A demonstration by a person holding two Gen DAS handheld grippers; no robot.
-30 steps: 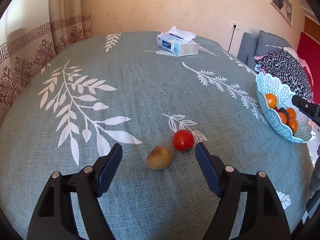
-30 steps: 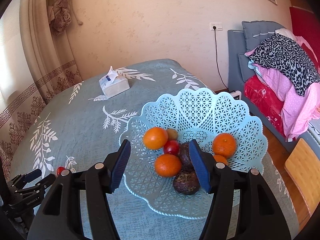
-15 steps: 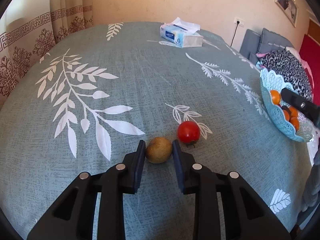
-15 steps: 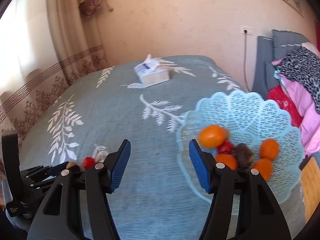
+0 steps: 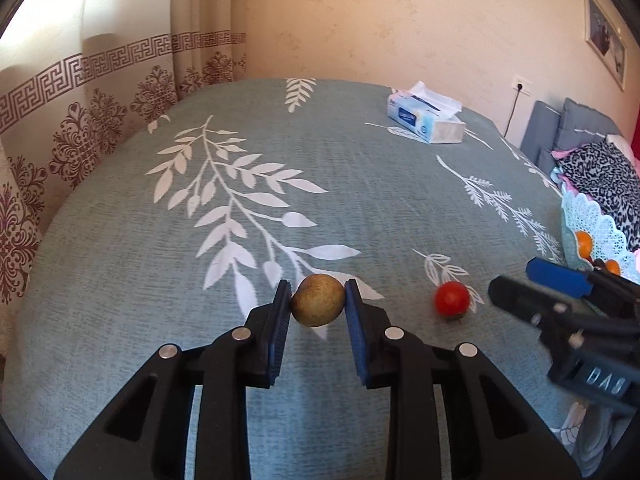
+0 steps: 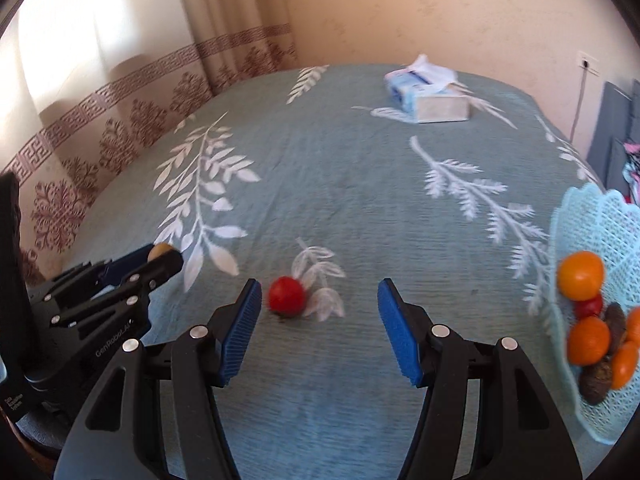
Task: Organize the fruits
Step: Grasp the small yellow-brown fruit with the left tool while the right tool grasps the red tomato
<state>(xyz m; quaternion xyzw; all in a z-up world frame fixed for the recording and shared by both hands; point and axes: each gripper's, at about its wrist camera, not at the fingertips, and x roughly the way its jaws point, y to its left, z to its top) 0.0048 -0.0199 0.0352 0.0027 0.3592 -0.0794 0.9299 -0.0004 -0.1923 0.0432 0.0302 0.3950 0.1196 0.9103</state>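
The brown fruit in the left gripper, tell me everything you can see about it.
The brown fruit is small, roundish and slightly egg-shaped, with a dull, speckled tan-olive skin that looks rough, perhaps a kiwi. The left gripper is shut on it, one blue pad pressing each side. Whether it is clear of the teal leaf-print tablecloth cannot be told. The red tomato lies apart to its right. From the right wrist view only its top peeks above the black fingers.

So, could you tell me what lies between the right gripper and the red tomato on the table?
Only bare tablecloth: in the right wrist view the open right gripper has nothing between it and the tomato.
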